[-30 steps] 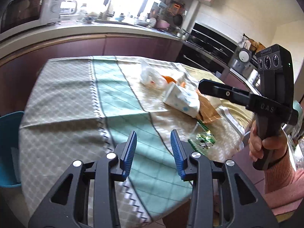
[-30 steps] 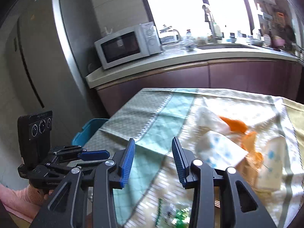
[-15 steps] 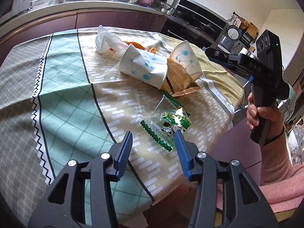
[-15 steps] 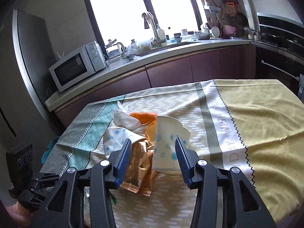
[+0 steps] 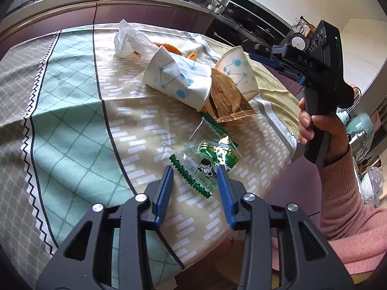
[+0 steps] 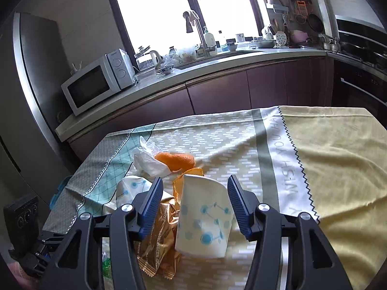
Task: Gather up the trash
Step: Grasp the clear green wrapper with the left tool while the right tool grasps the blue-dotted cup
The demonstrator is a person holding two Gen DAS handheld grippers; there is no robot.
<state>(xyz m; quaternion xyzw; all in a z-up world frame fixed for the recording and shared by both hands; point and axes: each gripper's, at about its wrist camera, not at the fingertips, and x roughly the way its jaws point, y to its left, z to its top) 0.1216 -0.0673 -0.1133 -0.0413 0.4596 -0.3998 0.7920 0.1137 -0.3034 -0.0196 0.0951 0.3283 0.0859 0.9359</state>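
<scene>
left gripper (image 5: 195,172) — jaws closing, astride clear green-printed plastic wrapper (image 5: 205,159), no contact | right gripper (image 6: 194,189) — jaws opening, flanking crushed white blue-dotted paper cup (image 6: 203,217)

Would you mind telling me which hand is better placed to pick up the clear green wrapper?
Left. The left gripper points straight at the green wrapper, its closing fingers either side of the near end. The right gripper frames a paper cup instead.

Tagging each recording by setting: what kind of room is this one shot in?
A home kitchen, most likely: a microwave on the counter, a sink tap under the window and a built-in oven. The trash lies on a cloth-covered table in front.
</scene>
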